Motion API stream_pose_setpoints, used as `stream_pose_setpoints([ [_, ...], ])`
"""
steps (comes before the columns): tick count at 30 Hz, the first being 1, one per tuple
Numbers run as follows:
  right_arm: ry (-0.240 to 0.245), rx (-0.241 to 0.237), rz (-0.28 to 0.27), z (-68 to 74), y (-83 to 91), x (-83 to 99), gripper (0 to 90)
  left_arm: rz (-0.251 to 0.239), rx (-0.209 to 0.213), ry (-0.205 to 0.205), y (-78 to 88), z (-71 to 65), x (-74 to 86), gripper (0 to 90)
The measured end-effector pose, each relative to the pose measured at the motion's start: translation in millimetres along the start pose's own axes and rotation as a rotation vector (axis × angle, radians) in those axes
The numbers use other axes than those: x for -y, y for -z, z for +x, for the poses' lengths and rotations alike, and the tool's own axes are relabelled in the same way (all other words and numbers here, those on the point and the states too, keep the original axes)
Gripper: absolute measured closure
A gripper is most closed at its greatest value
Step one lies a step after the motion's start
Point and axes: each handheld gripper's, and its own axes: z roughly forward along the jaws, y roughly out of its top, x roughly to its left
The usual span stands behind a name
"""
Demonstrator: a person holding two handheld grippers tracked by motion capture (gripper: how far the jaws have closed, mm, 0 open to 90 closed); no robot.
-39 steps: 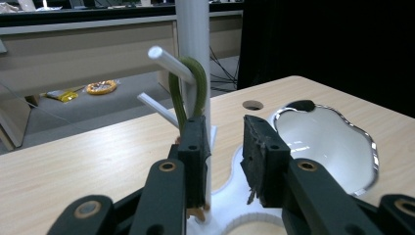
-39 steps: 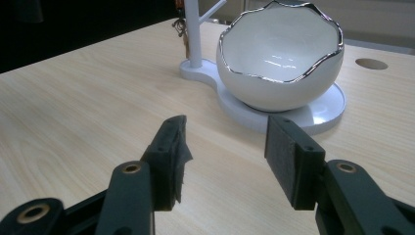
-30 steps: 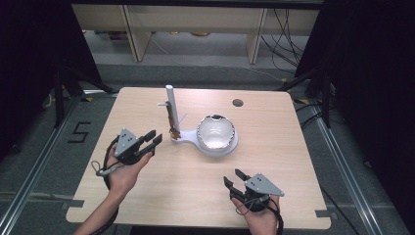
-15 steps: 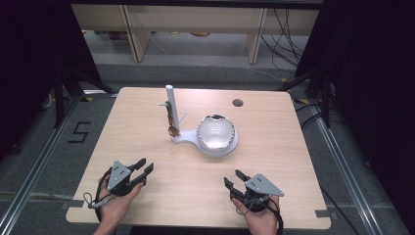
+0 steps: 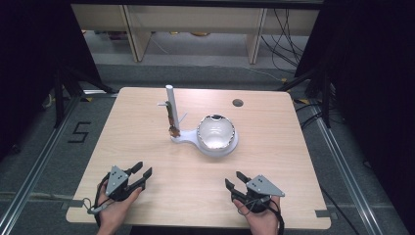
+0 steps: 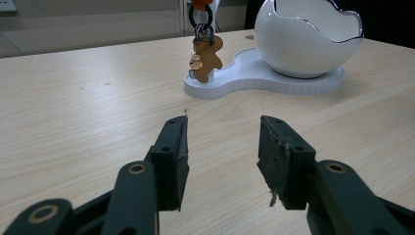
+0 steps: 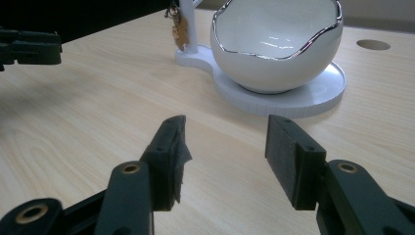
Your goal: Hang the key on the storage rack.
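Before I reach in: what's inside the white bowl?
The white bowl looks empty: bare glossy interior in the high and right gripper views. Its near wall hides the very bottom in the gripper views.

**One number on the floor**

A black number 5 (image 5: 78, 132) is marked on the grey floor (image 5: 44, 161). It sits just to the left of the wooden table (image 5: 147, 147), near the table's far left corner.

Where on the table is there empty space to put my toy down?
The light wooden table is bare on its left side, beside the white post with the small brown keychain figure, and on the right past the white egg-shaped bowl. The strip between the left gripper and right gripper is also free. The middle is crowded.
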Motion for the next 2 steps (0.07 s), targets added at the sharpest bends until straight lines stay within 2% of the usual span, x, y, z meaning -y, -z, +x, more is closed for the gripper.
stream_pose_setpoints([
  [2, -0.016, 0.012, 0.001, 1.0, 0.6, -0.2, 50.3, 0.0, 0.0, 0.003, -0.4, 0.5, 0.0, 52.6],
])
